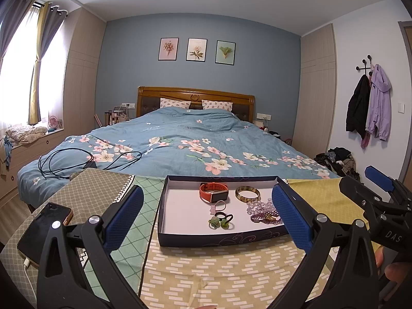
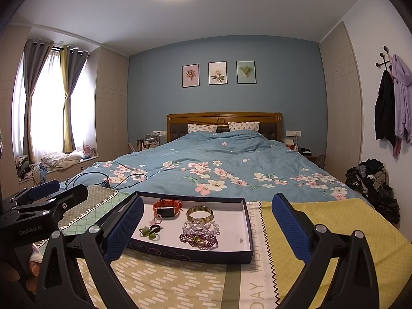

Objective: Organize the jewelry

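A dark blue shallow box (image 1: 219, 238) (image 2: 242, 255) with a white floor lies on the patterned cloth. In it lie an orange smartwatch (image 1: 213, 192) (image 2: 167, 208), a horn-coloured bangle (image 1: 247, 194) (image 2: 200, 212), a ring with a pink stone (image 1: 217, 206) (image 2: 155, 221), green flower hair ties (image 1: 221, 221) (image 2: 149, 231), a pale purple bead bracelet (image 1: 260, 206) (image 2: 201, 226) and a dark purple bead bracelet (image 1: 266, 218) (image 2: 198, 240). My left gripper (image 1: 206, 206) is open and empty, just before the box. My right gripper (image 2: 207, 212) is open and empty, also before the box.
A phone (image 1: 42, 231) on a charging cable lies left of the box. Black cables (image 1: 85, 162) lie on the blue flowered bed (image 1: 195, 139). Yellow cloth (image 2: 334, 226) stretches right of the box. A clothes pile (image 2: 373, 180) sits on the floor at right.
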{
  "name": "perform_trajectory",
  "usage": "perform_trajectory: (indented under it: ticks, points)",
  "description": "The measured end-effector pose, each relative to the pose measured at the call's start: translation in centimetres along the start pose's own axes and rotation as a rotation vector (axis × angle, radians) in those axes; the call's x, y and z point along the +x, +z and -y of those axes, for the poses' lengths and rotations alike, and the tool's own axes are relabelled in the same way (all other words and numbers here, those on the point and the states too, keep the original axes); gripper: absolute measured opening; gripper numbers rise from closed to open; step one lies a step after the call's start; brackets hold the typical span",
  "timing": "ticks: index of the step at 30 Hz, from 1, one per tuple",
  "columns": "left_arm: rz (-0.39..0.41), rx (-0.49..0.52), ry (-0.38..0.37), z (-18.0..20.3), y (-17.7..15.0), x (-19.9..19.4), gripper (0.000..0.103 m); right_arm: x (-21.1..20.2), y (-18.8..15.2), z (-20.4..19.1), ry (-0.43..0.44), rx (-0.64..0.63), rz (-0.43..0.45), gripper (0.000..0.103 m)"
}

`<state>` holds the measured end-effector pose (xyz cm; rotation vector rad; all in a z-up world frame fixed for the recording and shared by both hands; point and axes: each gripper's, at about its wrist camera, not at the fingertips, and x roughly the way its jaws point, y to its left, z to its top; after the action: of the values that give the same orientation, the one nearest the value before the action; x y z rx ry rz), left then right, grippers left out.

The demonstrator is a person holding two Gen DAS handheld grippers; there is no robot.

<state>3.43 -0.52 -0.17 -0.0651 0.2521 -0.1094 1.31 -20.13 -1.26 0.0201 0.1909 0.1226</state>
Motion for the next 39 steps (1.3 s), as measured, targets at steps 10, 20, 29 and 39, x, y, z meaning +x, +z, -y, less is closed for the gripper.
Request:
perform_trajectory:
  ticks: [10,20,29,39]
  points:
    - [0.001,0.002,0.0,0.01,-0.01,0.0,0.098,0.32,0.02,-0.02,0.002,-0.004,0.001,0.096]
    - [0.001,0.002,0.001,0.02,-0.11,0.04,0.098,0.29,0.0,-0.04,0.001,-0.005,0.0,0.096]
    - [-0.001,0.003,0.001,0.02,-0.3,0.03,0.098,0.23,-0.04,0.07,0.003,-0.002,-0.001,0.096]
    - [0.005,-0.002,0.01,-0.37,-0.2,-0.2,0.098,0.29,-0.27,0.33,0.002,-0.002,-0.007,0.096]
